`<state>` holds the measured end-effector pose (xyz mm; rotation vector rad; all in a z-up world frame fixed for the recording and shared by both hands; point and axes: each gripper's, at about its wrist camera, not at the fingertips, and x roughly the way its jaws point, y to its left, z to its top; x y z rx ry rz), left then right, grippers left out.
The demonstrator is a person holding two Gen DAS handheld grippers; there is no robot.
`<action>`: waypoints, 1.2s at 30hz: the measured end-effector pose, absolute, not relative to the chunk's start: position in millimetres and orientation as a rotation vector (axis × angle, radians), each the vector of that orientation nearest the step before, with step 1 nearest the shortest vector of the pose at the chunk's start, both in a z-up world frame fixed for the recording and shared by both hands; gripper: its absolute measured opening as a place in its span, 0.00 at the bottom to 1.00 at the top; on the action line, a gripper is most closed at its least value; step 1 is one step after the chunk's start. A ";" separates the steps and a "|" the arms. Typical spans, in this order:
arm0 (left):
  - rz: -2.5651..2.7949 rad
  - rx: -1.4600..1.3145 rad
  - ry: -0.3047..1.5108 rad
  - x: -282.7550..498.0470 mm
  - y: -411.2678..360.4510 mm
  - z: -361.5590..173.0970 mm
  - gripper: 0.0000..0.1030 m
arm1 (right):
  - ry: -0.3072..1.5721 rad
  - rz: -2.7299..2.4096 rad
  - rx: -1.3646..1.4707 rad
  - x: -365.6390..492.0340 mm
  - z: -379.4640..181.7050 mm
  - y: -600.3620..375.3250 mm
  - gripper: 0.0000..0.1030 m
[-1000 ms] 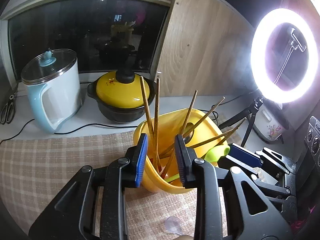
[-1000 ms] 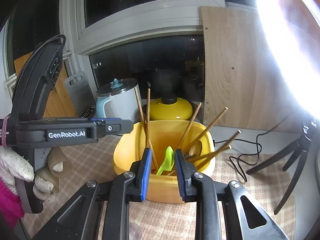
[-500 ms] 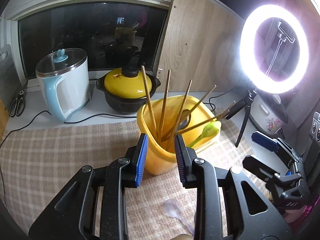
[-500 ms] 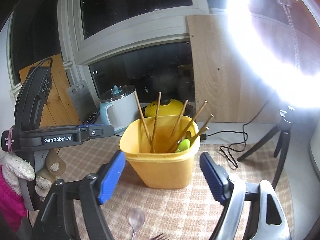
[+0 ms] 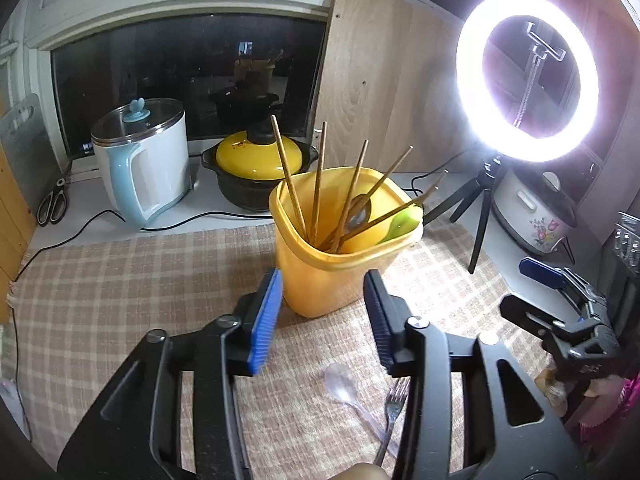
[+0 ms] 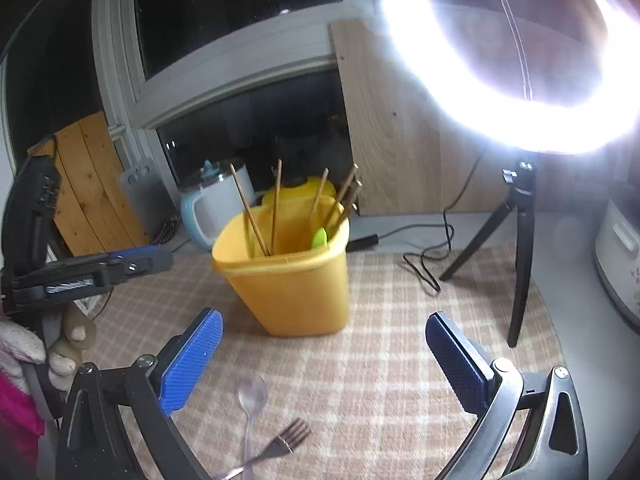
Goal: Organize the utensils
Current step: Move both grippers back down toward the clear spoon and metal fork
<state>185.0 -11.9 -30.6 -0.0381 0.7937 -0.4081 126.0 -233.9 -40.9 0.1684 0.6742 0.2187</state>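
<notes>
A home kitchen, set up for filming. On the counter under a dark window (image 5: 188, 80) stand an electric kettle (image 5: 144, 160), a yellow-lidded clay pot (image 5: 260, 168) and a flowered rice cooker (image 5: 536, 212), with scissors (image 5: 52, 204) lying beside them. A checked cloth (image 5: 120, 288) covers the table, where a yellow tub (image 5: 332, 276) holds chopsticks (image 5: 288, 172). A ring light (image 5: 528, 76) on a tripod glares over it all.

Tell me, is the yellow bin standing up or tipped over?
Standing up. The yellow bin sits flat on the checked mat, open top upward, with chopsticks and a green spoon poking out.
</notes>
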 end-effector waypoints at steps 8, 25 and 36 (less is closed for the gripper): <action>-0.401 -0.010 0.795 160.3 -14.6 -34.1 0.57 | 0.779 0.218 0.197 120.5 -66.2 -242.0 1.00; -0.419 -0.087 0.977 145.5 -5.9 -100.6 0.57 | 0.981 0.279 0.271 108.0 -129.4 -243.7 0.96; -0.454 -0.179 1.085 151.4 -3.2 -141.4 0.57 | 1.082 0.345 0.370 110.0 -161.6 -245.1 0.67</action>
